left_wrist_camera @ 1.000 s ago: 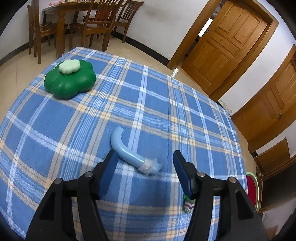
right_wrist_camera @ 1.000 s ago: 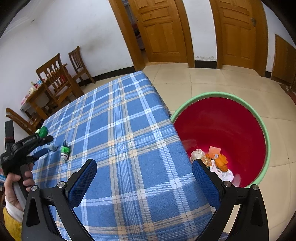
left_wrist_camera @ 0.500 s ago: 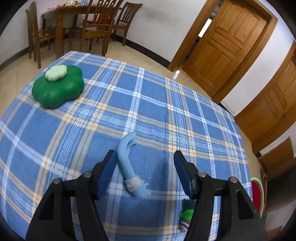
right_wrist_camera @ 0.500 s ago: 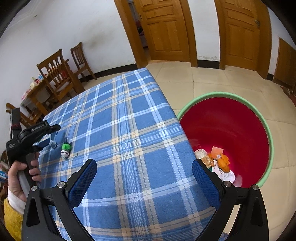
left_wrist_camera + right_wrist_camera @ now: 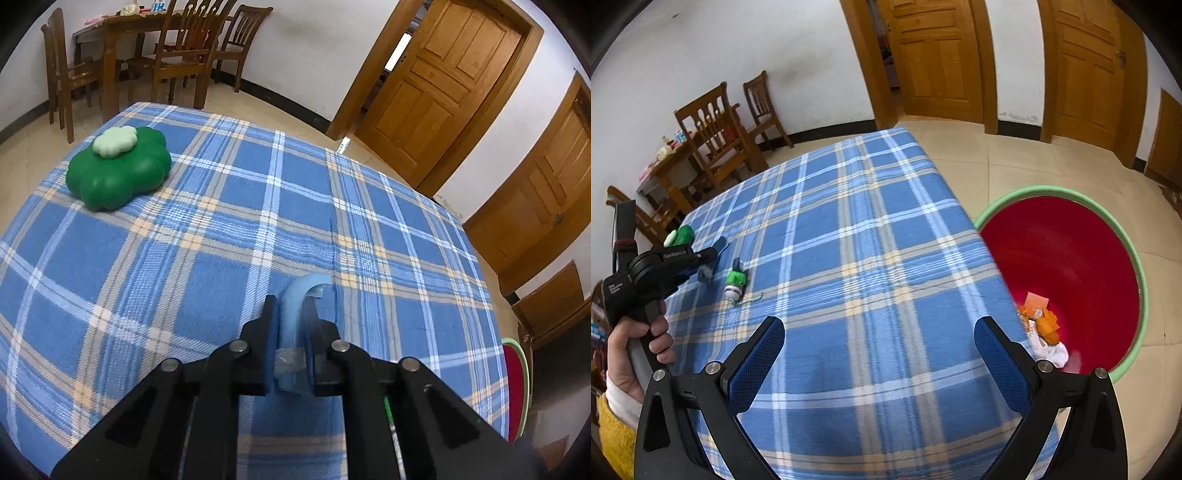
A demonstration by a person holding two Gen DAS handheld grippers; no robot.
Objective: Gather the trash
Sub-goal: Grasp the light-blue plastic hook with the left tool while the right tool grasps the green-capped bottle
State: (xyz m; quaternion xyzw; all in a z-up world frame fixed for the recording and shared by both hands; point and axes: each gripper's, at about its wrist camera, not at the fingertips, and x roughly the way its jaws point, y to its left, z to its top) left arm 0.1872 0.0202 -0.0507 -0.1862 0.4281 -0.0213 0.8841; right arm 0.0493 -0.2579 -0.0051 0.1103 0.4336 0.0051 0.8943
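My left gripper is shut on a curved light-blue plastic piece, whose hooked end sticks out ahead of the fingers over the blue plaid tablecloth. In the right wrist view the left gripper holds that piece at the table's far left. A small green and white piece of trash lies beside it. My right gripper is open and empty above the table's near side. The red bin with a green rim stands on the floor to the right, with orange and white scraps inside.
A green clover-shaped box sits at the table's far left corner. Wooden chairs and a table stand behind. Wooden doors line the wall. The bin's rim shows at the table's right edge.
My left gripper closed on the light-blue piece, which lay between its open fingers before. The right gripper shifted slightly and stays open.
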